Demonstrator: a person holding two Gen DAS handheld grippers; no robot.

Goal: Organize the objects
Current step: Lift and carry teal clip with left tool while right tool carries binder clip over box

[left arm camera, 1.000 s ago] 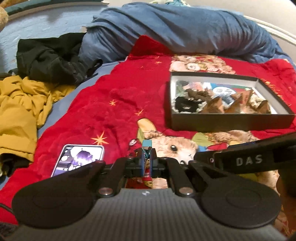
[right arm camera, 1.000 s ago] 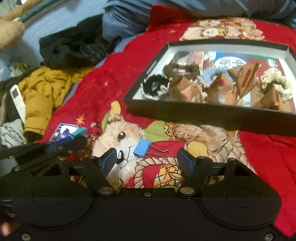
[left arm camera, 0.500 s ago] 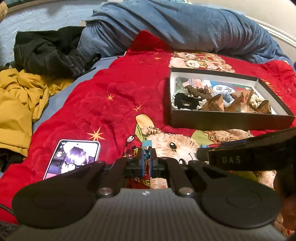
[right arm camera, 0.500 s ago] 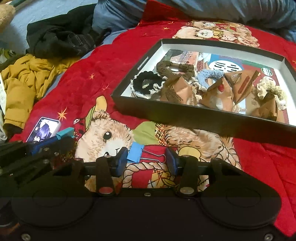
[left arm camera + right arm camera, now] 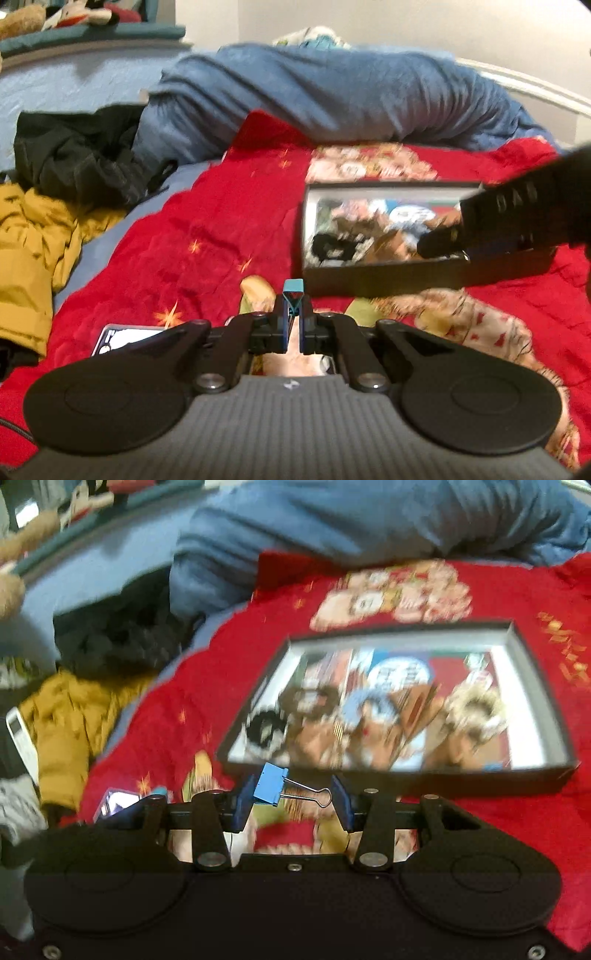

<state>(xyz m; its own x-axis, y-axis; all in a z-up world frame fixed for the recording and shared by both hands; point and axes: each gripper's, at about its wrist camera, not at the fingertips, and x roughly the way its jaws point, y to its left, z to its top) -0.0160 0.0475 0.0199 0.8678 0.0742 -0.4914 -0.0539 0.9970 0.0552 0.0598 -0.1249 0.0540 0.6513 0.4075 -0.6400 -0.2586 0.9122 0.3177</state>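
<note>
**Two binder clips in hand, the box a short reach ahead**

I have a clip in each claw. My right gripper [image 5: 291, 799] is clamped on a blue binder clip [image 5: 271, 784], held lengthwise with its wire handles toward the right pad, and the clip hangs clear of the red blanket [image 5: 221, 229]. My left gripper [image 5: 292, 325] is pressed tight together on a teal binder clip [image 5: 293, 291], whose back pokes up above the fingertips. Neither clip is in the box yet. The black box [image 5: 517, 779] lies open on the blanket just ahead, already holding hair ties and folded brown paper pieces, though blur hides the detail. By my reading, the picking up is done and both drops remain. In the left view the right gripper's dark body crosses the box's right end, so I judge the two hands could crowd each other there. A phone [image 5: 127, 334] lies on the blanket by the left gripper; a yellow garment [image 5: 29, 236] and black clothing [image 5: 81, 155] lie off to the left.
</note>
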